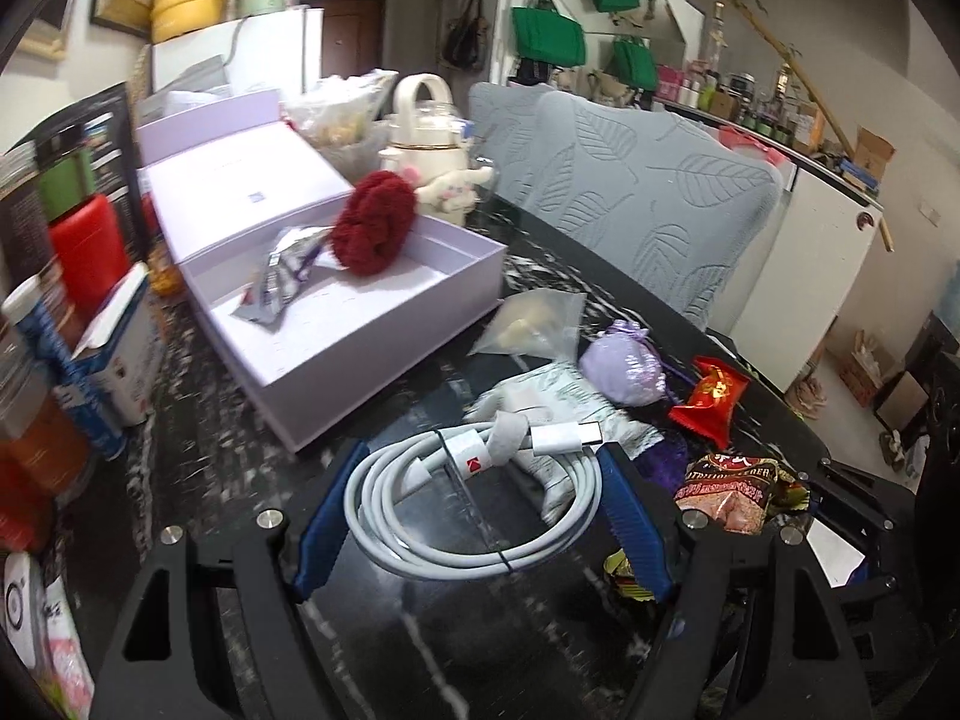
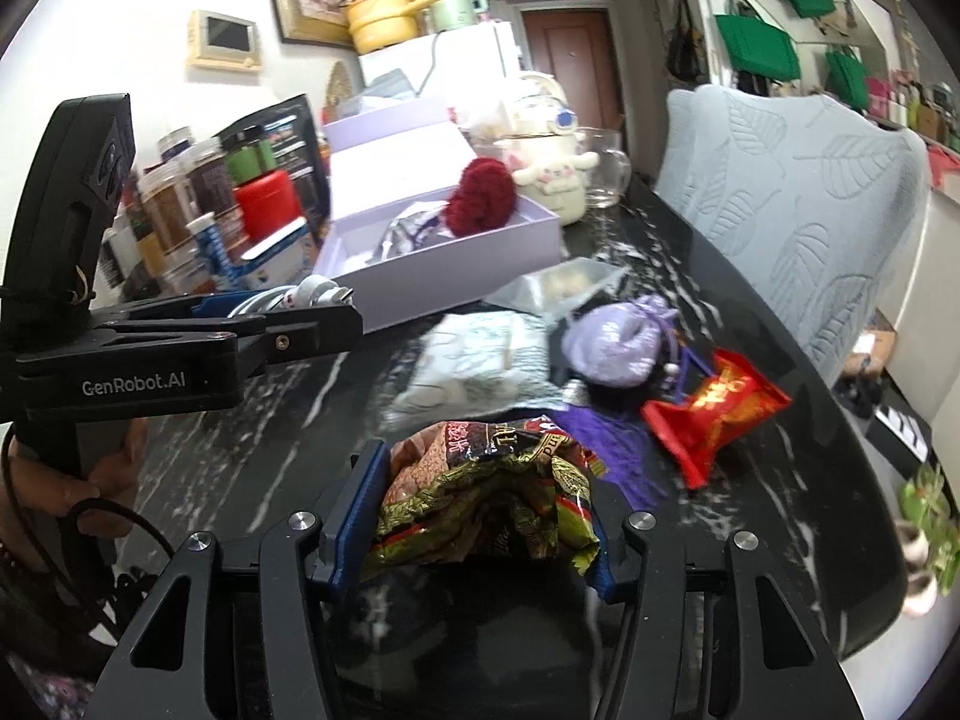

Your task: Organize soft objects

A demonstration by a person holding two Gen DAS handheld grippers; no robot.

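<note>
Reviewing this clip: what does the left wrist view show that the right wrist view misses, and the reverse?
Only the left wrist view shows the whole coiled white cable held between the left gripper jaws; the other view catches just its end.

Only the right wrist view shows the left gripper from outside, the hand gripping its handle, and the crumpled snack packet squeezed in the right gripper.

Both show the open lilac box with a red pompom on its rim, the purple pouch and the red packet.
</note>
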